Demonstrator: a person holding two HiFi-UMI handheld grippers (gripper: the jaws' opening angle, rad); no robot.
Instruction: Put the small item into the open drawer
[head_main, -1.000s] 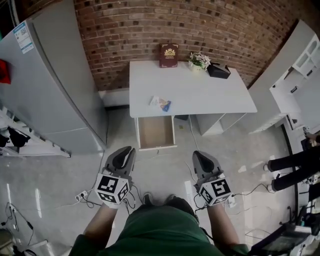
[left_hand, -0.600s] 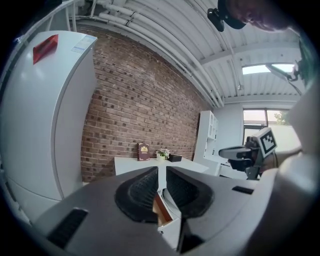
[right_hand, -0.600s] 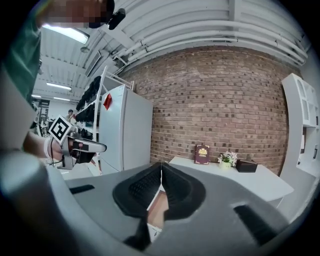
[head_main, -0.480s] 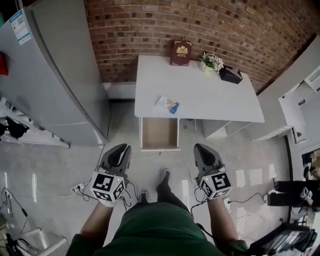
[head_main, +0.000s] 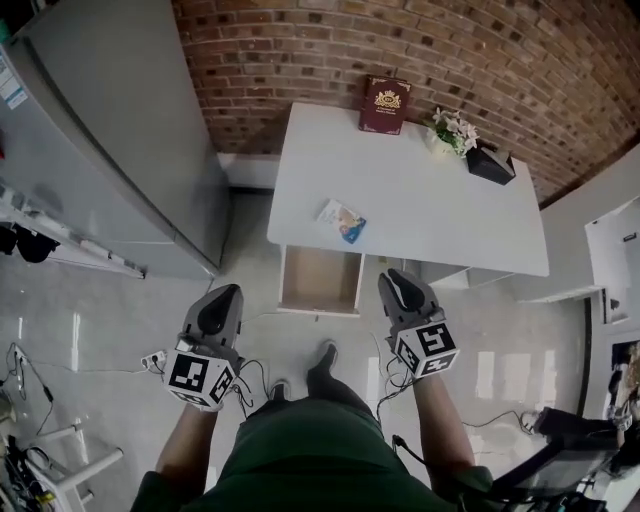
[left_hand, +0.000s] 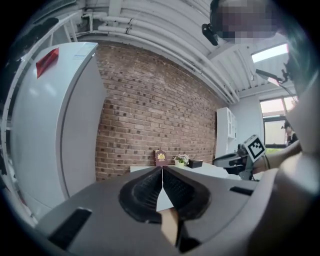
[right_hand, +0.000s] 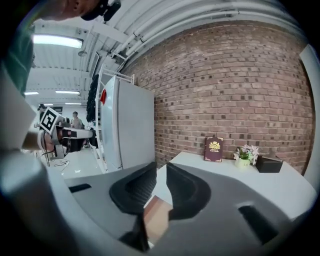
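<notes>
A person in a green top (head_main: 310, 460) stands on a glossy grey floor (head_main: 100, 330), holding one tool in each hand. They face a white surface (head_main: 440, 215) set against a red brick wall (head_main: 300, 50).

The left tool (head_main: 227, 293) is closed. Its two dark ribbed pads (left_hand: 147, 190) meet along a thin line, with nothing caught between them. The right tool (head_main: 393, 278) holds nothing either. Its jaws are opening, and a narrow gap shows between them. Both tools point toward the surface and touch nothing.

The small packet (head_main: 341, 221) is flat, printed in white, blue and yellow. It lies on the surface near the front edge, toward the left side. Just below it, the open drawer (head_main: 320, 280) is pulled out from under that front edge, and its pale wooden bottom shows. The packet is on the surface, not in the drawer. The right tool hangs just beside the drawer's front right corner. The left tool is off to the drawer's left, a little nearer the person.

Along the back of the surface, a dark red book (head_main: 385, 105) with a gold emblem stands upright by the wall. To its right are a small pot of white flowers (head_main: 453, 130) and then a black box (head_main: 490, 163). A tall grey refrigerator (head_main: 120, 130) stands to the left of the surface. A dark shoe (head_main: 325, 356) shows on the floor between the two tools, and cables (head_main: 155, 360) trail near the left one.
</notes>
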